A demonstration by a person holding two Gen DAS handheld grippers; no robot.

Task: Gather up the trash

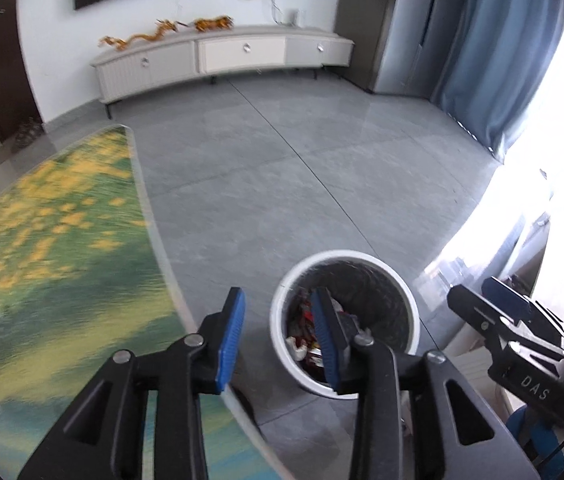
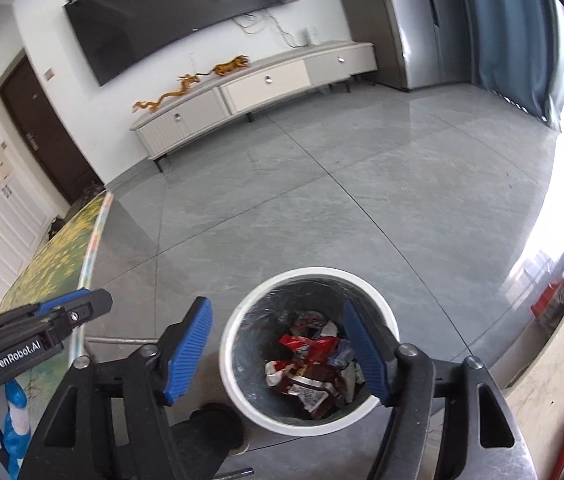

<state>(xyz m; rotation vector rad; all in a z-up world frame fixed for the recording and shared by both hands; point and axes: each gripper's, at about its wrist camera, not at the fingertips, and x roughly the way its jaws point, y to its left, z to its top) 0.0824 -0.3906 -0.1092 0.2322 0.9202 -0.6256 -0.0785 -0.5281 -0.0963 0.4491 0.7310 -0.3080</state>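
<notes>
- The white trash bin [image 2: 309, 364] stands on the grey tiled floor [image 2: 322, 208], just beside the edge of the bench [image 1: 62, 248] with its green and yellow patterned top.
- The bin holds crumpled wrappers [image 2: 310, 364], red, white and dark, lying low in the bottom.
- The right gripper [image 2: 278, 356] hangs above the bin's mouth with its blue pads spread wide and nothing between them; the opening shows straight down between the fingers.
- The left gripper [image 1: 278, 340] is also spread wide and empty. It sits over the bench edge, with the bin down and to its right, behind its right finger.
- In the left wrist view the right gripper [image 1: 510, 320] shows at the far right, beyond the bin.
- No loose trash can be seen on the bench or floor in either view, though the bench top is blurred.
- Judging by this, any further piece would lie back toward the bench, on the left gripper's side, so that hand looks nearer to it.
</notes>
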